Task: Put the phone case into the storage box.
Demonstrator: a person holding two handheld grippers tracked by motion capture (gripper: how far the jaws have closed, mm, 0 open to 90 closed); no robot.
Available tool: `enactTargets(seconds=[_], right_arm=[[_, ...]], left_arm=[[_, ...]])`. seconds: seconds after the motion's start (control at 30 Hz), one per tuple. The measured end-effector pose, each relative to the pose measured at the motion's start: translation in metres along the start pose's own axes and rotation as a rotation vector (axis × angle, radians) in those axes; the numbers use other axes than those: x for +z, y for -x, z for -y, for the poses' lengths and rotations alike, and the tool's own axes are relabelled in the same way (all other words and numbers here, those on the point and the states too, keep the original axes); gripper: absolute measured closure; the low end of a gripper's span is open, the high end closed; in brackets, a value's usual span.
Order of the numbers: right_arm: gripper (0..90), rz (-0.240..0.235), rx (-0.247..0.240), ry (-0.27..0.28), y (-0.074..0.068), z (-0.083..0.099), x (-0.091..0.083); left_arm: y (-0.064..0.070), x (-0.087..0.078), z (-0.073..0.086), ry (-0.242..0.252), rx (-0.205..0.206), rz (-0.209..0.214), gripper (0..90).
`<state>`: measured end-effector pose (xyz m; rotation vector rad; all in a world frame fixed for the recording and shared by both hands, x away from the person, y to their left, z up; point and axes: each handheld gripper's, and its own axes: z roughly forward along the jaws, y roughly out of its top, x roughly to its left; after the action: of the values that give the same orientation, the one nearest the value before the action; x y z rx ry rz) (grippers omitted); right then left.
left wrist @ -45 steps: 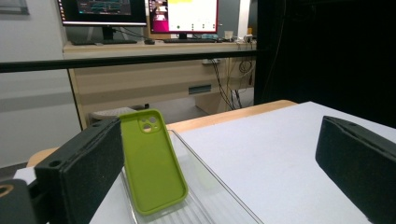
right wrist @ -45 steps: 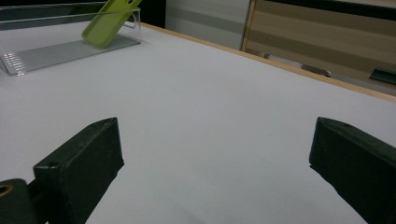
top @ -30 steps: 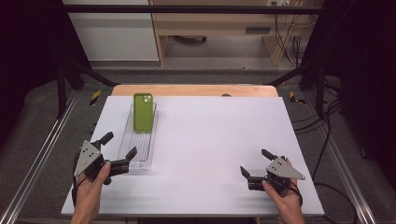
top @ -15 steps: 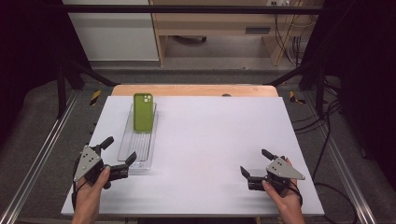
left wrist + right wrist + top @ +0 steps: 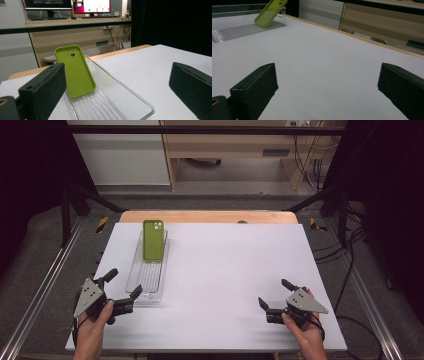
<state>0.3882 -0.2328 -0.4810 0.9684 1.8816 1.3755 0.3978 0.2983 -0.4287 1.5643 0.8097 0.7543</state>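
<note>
A green phone case point(image 5: 153, 240) leans against the far end of a clear plastic tray point(image 5: 142, 282) on the left part of the white table. In the left gripper view the green phone case point(image 5: 75, 71) stands tilted in the clear tray point(image 5: 117, 105), ahead of the jaws. My left gripper point(image 5: 122, 283) is open at the tray's near end, with nothing between its jaws. My right gripper point(image 5: 274, 293) is open near the front right of the table, holding nothing. From the right gripper view the phone case point(image 5: 270, 12) and the tray point(image 5: 242, 30) show far off at the upper left.
The white table top point(image 5: 225, 270) has a wooden strip point(image 5: 210, 216) along its far edge. Metal rails run along both sides of the table. Behind it stand a wooden bench point(image 5: 82, 37) and monitors point(image 5: 65, 5). Cables hang at the back right.
My left gripper has drawn back toward the near edge, away from the tray's side. The right gripper, tray and phone case have not moved.
</note>
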Motion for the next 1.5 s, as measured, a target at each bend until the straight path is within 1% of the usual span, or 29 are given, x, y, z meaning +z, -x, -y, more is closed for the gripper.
enactTargets(seconds=[0.1,0.37,0.53,0.77,1.07,1.23,1.33,1.43,1.5], right_arm=[[2.8,0.001,-0.004,0.0,0.0,0.0,0.0],[2.7,0.004,-0.006,0.01,0.002,0.0,-0.002],[2.7,0.008,-0.006,0.014,0.003,0.0,-0.002],[2.7,0.014,-0.005,0.013,0.005,0.0,-0.003],[2.7,0.024,0.004,0.024,0.009,0.001,-0.005],[2.7,0.035,0.003,0.033,0.011,0.001,-0.006],[2.7,0.04,0.002,0.039,0.012,0.002,-0.006],[2.7,0.048,0.004,0.039,0.014,0.003,-0.007],[2.6,0.055,0.009,0.044,0.016,0.003,-0.008]], left_arm=[[-0.002,-0.002,0.001,-0.004,0.005,-0.004,0.6],[-0.007,-0.007,0.006,-0.008,-0.001,-0.015,0.6],[-0.008,-0.008,0.01,-0.009,0.001,-0.014,0.6],[-0.009,-0.007,0.013,-0.009,0.022,-0.017,0.6],[-0.007,-0.005,0.022,-0.008,0.005,-0.015,0.6],[-0.006,-0.002,0.026,-0.004,0.006,-0.01,0.7],[-0.006,0.0,0.028,0.009,-0.013,-0.005,0.7],[-0.006,0.001,0.03,0.01,-0.015,-0.012,0.7],[-0.007,0.002,0.032,0.012,-0.008,-0.013,0.7]])
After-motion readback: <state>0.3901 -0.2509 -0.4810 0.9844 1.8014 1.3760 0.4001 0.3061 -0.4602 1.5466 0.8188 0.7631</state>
